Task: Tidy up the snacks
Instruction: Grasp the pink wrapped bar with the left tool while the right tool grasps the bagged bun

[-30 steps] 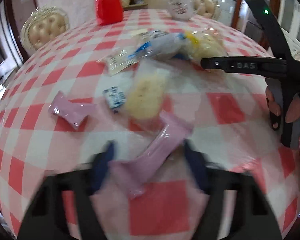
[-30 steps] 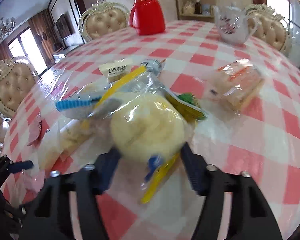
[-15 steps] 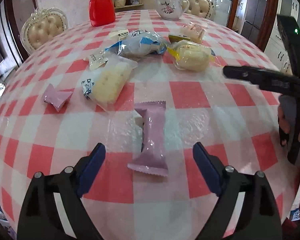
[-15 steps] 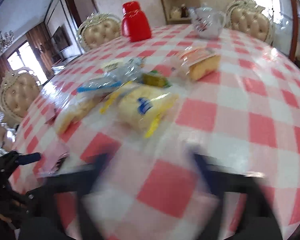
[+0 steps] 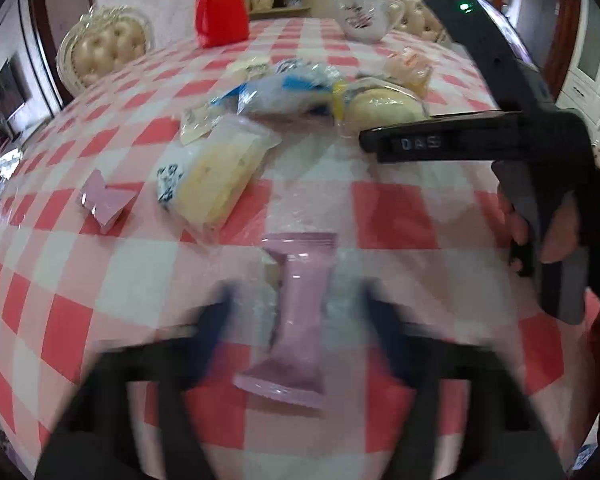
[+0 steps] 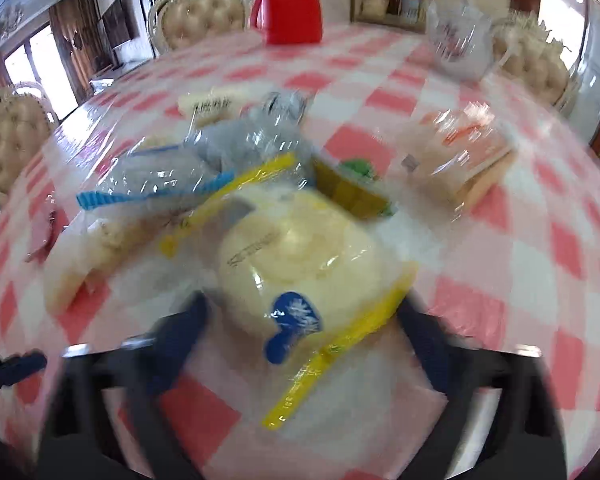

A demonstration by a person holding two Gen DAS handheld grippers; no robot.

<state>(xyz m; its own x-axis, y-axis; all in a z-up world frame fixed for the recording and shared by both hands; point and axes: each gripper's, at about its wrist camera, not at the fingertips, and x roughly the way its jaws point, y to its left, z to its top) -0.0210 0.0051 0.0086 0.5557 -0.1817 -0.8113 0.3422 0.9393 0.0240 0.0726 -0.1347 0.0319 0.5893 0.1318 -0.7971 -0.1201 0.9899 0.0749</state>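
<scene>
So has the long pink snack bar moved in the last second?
Yes. The pink snack bar was slanted, its far end at the bread packet; now it lies straight, drawn back from that packet toward the camera.

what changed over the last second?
Both tools let go, opened wide, and have just been closing again: left tool around the pink bar, pads not yet touching; right tool back forward onto the bun packet. Red jug, teapot unmoved.
</scene>
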